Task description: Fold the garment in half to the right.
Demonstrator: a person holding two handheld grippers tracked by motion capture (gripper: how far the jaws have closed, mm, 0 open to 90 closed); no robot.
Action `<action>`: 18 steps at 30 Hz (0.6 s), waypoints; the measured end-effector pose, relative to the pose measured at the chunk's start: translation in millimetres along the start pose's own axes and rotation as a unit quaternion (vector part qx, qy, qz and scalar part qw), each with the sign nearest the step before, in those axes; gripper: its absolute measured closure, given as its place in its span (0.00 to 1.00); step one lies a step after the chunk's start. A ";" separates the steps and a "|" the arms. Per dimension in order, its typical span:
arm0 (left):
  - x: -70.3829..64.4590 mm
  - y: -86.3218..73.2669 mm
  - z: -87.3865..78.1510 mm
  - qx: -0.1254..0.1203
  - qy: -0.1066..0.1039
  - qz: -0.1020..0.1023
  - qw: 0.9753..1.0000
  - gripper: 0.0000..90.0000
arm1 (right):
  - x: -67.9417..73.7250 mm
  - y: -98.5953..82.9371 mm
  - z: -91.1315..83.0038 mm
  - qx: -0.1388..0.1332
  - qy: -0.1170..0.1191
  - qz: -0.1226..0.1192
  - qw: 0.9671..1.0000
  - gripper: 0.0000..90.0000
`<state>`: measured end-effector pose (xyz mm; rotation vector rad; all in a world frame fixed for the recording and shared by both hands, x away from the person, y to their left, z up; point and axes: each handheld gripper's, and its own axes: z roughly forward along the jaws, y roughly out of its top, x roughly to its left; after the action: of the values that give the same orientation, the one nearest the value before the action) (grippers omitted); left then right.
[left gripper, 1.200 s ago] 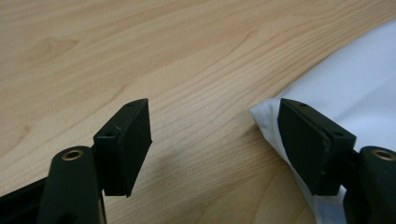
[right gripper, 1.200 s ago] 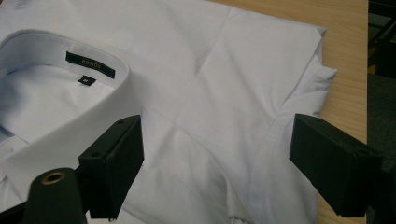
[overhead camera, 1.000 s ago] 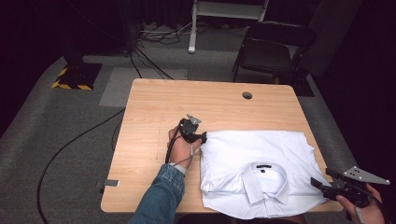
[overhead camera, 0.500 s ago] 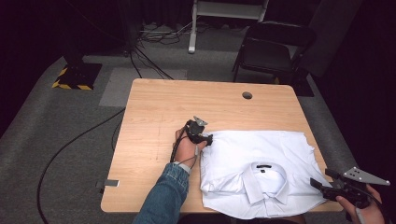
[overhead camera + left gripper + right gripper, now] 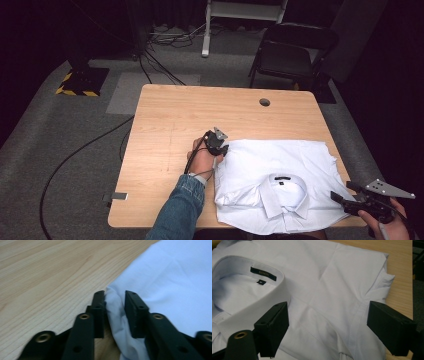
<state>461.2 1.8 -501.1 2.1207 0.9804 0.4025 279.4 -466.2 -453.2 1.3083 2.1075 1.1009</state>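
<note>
- My left gripper (image 5: 114, 305) sits at the far left corner of the shirt (image 5: 280, 165). Its jaws are only a little apart, and a fold of the white cloth is squeezed up between them. The left jaw touches the cloth. I cannot tell if the right jaw does, so it is not a full pinch yet.
- From above I see that left gripper (image 5: 220, 149) right at the shirt's edge, with my hand (image 5: 204, 160) behind it and my blue sleeve (image 5: 177, 212) coming up from the bottom.
- My right gripper (image 5: 327, 327) is wide open. It holds nothing. It hangs over the shirt (image 5: 332, 290), near the collar (image 5: 262, 297) and the folded right side.
- From above, the right gripper (image 5: 345, 199) is at the near right corner of the table (image 5: 200, 110), just at the shirt's near right edge.
- The shirt lies folded flat on the near right part of the table, collar toward me. A dark label (image 5: 263, 273) shows inside the collar.
- I count one shirt, one table and two grippers.
- The table has one round hole (image 5: 264, 102) near its far edge.
- One black chair (image 5: 290, 55) stands behind the table.
</note>
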 end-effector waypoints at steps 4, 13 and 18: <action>-3.0 0.2 0.5 -0.001 -0.005 0.001 1.000 0.92 | 2.6 3.0 1.4 0.000 0.004 -0.003 1.000 0.20; -1.4 0.9 1.0 0.000 -0.009 0.007 1.000 0.93 | 15.0 16.4 0.8 -0.009 -0.001 -0.003 1.000 0.20; -0.9 0.8 1.2 -0.001 -0.011 0.015 1.000 0.93 | 24.9 24.7 -2.9 -0.015 -0.009 0.001 1.000 0.20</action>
<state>461.6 0.2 -501.3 2.1358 0.9372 0.3944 279.3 -439.4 -430.4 1.3012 2.0690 1.1141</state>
